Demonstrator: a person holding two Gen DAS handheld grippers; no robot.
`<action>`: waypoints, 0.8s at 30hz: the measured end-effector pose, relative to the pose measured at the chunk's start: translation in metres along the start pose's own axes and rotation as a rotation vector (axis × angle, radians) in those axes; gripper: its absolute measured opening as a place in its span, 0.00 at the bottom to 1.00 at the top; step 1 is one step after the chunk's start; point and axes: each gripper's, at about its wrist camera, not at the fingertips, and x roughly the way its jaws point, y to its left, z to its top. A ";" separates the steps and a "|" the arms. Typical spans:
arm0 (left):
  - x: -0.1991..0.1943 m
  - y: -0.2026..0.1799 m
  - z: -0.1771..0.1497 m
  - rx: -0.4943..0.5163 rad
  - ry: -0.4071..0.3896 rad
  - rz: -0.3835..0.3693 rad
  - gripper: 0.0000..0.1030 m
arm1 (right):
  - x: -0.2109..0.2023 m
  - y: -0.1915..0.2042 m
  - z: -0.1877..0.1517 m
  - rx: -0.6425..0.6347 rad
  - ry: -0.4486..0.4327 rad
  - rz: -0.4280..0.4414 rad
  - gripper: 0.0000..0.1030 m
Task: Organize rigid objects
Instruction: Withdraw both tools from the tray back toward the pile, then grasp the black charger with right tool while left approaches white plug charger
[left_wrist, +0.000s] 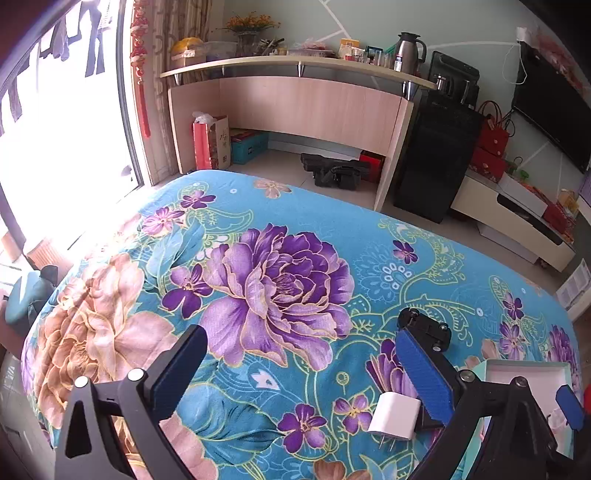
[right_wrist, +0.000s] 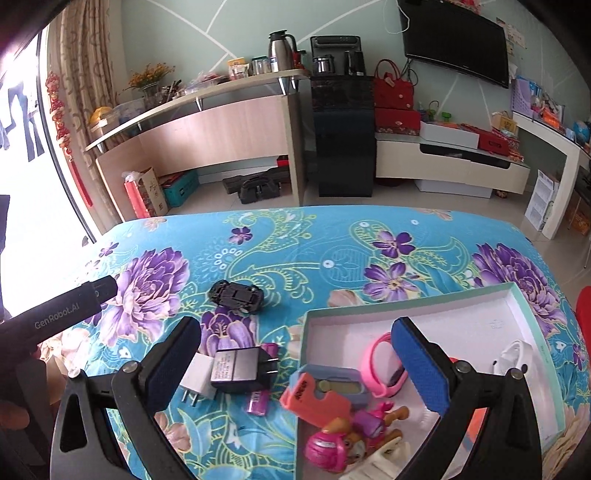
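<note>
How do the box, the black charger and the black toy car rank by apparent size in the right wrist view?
1. The box, clearly largest.
2. The black charger.
3. The black toy car.
The last two look similar; the car lies farther away, so this order is unsure.

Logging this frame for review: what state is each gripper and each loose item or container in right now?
Left gripper: open, empty, above the bedspread.
Right gripper: open, empty, over the box's near-left corner.
Box: lidless, partly filled.
Black toy car: upside down on the bedspread, outside the box.
Black charger: lying on the bedspread, outside the box.
White charger: lying on the bedspread, prongs out, outside the box.
Pink watch: inside the box.
</note>
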 end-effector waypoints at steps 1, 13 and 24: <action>0.001 0.004 0.000 -0.006 0.004 0.010 1.00 | 0.003 0.007 -0.001 -0.013 0.007 0.015 1.00; 0.020 0.040 -0.014 -0.059 0.094 0.069 1.00 | 0.030 0.043 -0.017 -0.062 0.101 0.105 0.99; 0.041 0.032 -0.022 -0.035 0.176 0.015 1.00 | 0.038 0.027 -0.019 0.020 0.128 0.161 0.99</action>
